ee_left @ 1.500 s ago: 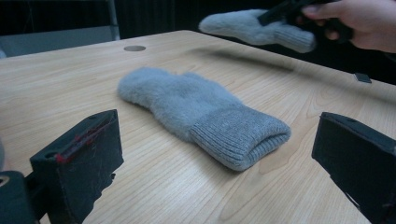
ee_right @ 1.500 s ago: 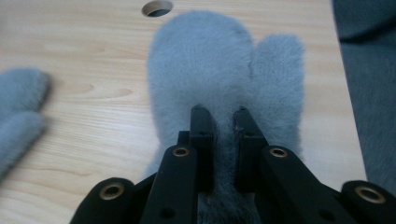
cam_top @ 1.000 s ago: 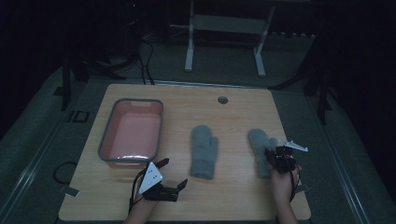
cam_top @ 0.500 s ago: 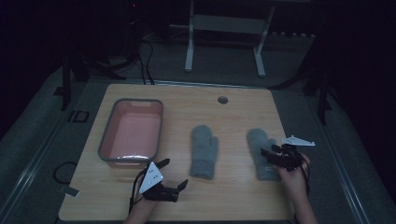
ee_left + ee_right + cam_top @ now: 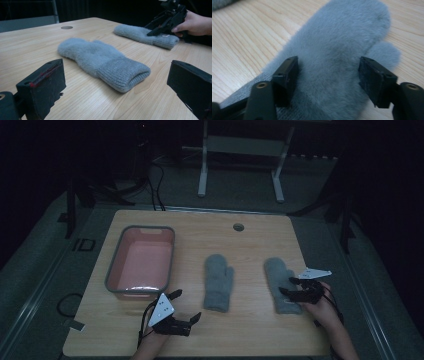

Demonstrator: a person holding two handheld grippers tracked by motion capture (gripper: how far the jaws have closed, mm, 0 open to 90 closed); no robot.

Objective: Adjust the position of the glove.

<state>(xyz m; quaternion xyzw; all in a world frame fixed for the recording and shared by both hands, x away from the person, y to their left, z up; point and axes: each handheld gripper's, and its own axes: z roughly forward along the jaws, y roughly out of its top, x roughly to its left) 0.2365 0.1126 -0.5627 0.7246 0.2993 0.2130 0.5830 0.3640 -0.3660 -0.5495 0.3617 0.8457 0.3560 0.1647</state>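
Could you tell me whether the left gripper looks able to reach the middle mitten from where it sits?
Probably yes: the left gripper stands open, and only bare table lies between it and the middle mitten.

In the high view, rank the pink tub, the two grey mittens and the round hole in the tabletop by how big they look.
1. pink tub, clearly largest.
2. middle mitten and right mitten: these look alike, and the right gripper covers part of the right one, so no ranking between them.
3. round hole, smallest.
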